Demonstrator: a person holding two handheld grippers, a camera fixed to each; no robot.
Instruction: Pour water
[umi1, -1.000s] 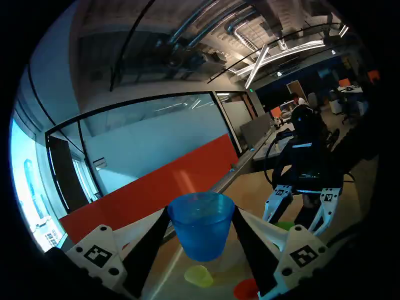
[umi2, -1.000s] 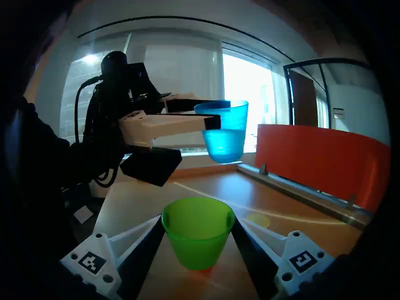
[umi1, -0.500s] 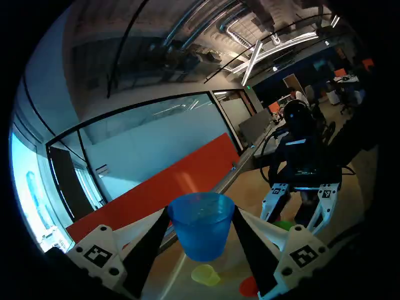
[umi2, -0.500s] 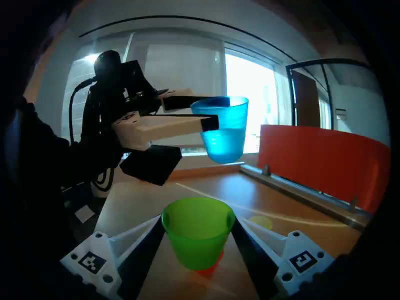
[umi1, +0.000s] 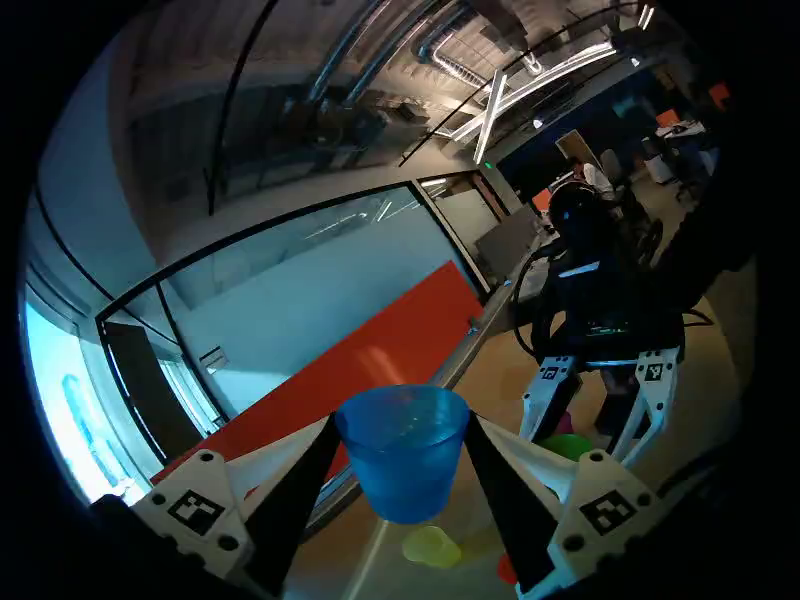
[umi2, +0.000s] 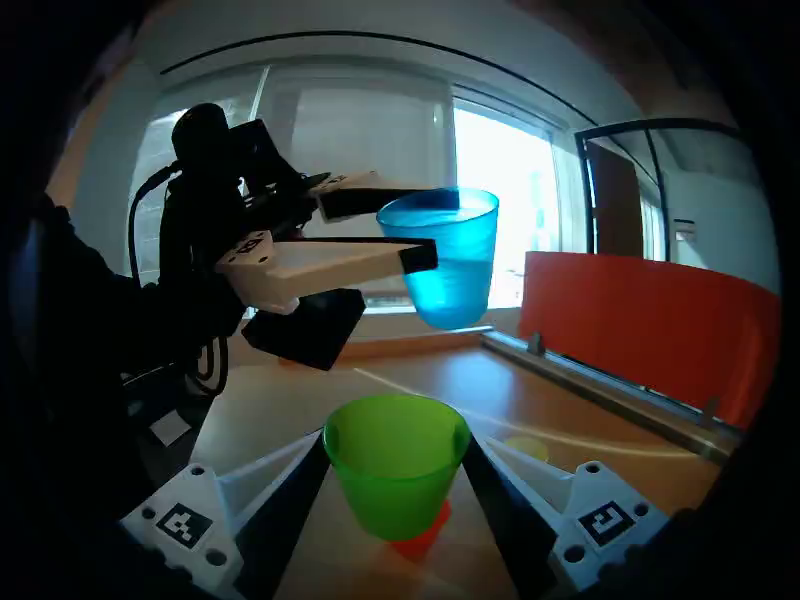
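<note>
Two cups pinched: blue cup (umi1: 402, 460) in left gripper (umi1: 400, 428), green cup (umi2: 397, 470) in right gripper (umi2: 397, 440), yellow cup (umi1: 430, 546) beneath.

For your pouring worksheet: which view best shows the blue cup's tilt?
The right gripper view: it shows the blue cup side-on, slightly tilted. The left gripper view shows it close up, so its lean is hard to judge.

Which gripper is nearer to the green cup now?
Right. The right gripper holds the green cup between its jaws; the left gripper is apart from it, higher up and beyond, holding the blue cup.
</note>
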